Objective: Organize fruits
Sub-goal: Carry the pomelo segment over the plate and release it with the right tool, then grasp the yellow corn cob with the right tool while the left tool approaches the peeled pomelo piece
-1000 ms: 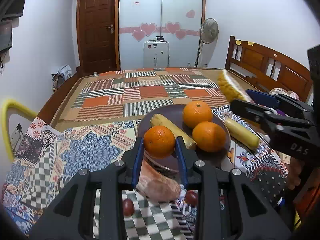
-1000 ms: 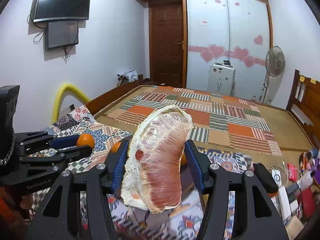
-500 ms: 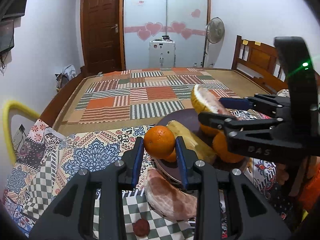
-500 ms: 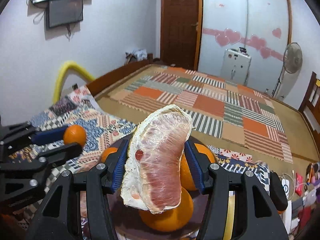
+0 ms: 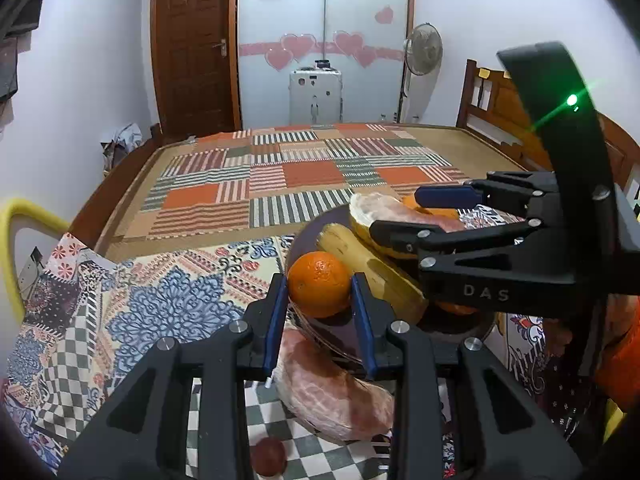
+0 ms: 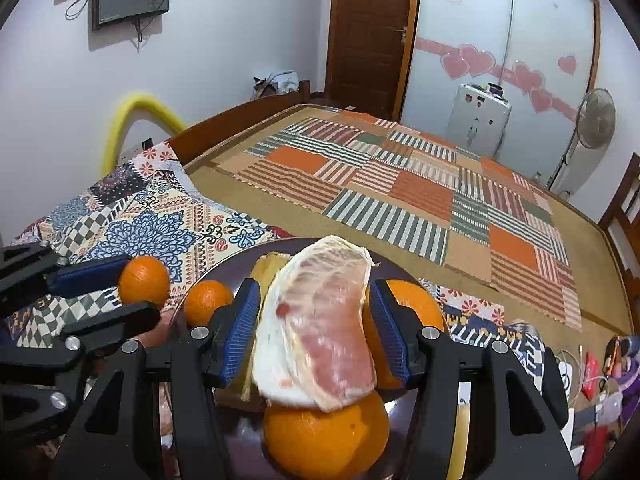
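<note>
Right wrist view: my right tongs point(image 6: 314, 330) clamp the pomelo wedge point(image 6: 320, 328) above the plate's point(image 6: 236, 258) near edge to set it down, my left tongs point(image 5: 320, 312) pinching an orange point(image 5: 320, 284).

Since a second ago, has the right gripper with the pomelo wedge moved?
Yes. The right gripper carried the pomelo wedge from beside the plate to above it, over the oranges.

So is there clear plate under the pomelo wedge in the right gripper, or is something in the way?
Not clear. The pomelo wedge in the right gripper hangs directly over an orange on the dark plate, with a banana and another orange alongside.
</note>
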`<state>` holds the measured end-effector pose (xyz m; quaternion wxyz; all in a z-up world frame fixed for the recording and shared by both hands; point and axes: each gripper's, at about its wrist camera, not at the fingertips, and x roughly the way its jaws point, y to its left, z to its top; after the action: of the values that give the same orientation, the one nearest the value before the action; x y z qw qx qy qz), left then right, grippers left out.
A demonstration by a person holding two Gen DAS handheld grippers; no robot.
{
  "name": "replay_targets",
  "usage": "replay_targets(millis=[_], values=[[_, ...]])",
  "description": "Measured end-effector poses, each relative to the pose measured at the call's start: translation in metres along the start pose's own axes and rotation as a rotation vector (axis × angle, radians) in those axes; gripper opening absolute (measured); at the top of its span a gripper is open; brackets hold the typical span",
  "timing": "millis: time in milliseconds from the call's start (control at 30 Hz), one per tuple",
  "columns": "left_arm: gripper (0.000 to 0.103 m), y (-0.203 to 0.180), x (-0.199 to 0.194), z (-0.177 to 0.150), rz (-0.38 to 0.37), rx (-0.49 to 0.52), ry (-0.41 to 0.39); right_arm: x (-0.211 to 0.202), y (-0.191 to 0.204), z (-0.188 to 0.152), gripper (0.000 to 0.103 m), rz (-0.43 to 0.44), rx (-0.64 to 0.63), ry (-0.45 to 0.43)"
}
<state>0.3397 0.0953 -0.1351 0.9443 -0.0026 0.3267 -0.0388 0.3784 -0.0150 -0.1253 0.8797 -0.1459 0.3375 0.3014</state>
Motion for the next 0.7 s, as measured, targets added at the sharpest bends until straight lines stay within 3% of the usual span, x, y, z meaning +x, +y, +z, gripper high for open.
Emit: replay_targets(millis=[467, 700], values=[[0.032, -0.021, 0.016, -0.010, -0.036, 0.046, 0.070, -0.056, -0.014, -0.026, 0.058, -0.027, 0.039, -0.101], [0.032, -0.030, 0.022, -0.014, -0.025, 0.064, 0.103, -0.069, -0.028, -0.046, 0.058, -0.054, 0.075, -0.106]])
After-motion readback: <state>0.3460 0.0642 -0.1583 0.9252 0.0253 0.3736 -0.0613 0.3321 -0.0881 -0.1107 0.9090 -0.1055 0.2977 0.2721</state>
